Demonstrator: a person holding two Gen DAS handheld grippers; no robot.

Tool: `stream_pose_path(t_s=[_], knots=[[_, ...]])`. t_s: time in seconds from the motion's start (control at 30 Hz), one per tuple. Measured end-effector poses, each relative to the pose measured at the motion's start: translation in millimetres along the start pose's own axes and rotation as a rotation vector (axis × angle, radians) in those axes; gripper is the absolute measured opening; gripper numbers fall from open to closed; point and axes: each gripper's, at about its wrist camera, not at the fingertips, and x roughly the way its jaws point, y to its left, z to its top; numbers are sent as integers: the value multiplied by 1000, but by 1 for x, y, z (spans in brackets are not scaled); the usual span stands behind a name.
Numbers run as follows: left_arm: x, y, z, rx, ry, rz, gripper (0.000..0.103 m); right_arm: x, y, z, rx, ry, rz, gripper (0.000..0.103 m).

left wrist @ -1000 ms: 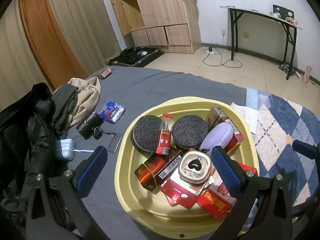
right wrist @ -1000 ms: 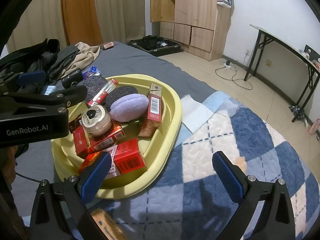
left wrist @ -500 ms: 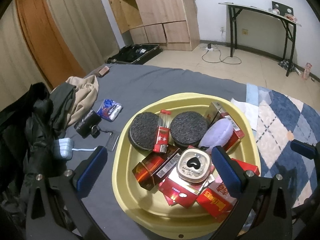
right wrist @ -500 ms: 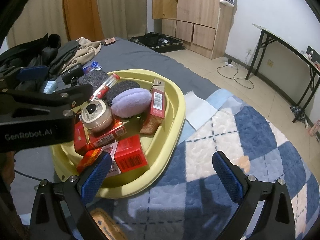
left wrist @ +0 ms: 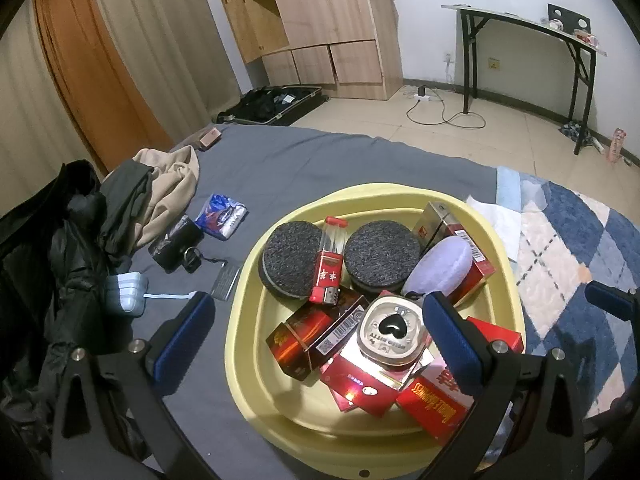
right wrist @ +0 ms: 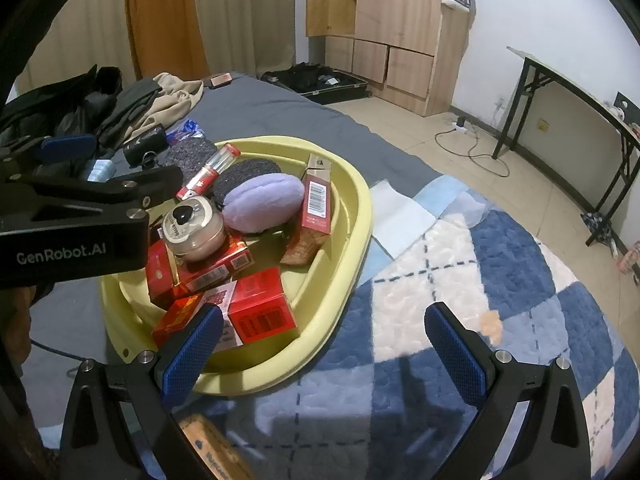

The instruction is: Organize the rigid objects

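We are holding the left gripper (left wrist: 318,334) spread wide and empty over the yellow basin (left wrist: 506,280) at lower centre, framing the round tin (left wrist: 394,328) perched on the red boxes (left wrist: 370,376), likely our next pick. The right gripper (right wrist: 320,346) is hanging equally wide and empty over the checked blanket (right wrist: 500,288) at lower right, probably kept clear as a landing spot beside the basin (right wrist: 356,216).

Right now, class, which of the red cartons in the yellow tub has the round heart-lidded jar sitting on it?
The flat red carton at the tub's middle, beneath the jar; the other cartons carry nothing.
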Motion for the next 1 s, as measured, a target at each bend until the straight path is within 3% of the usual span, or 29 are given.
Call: stream_pose_path(t_s=[1.0], knots=[[-2,-2,1,20,-3,0,103,-2,0,0,-4,-3,1,103]])
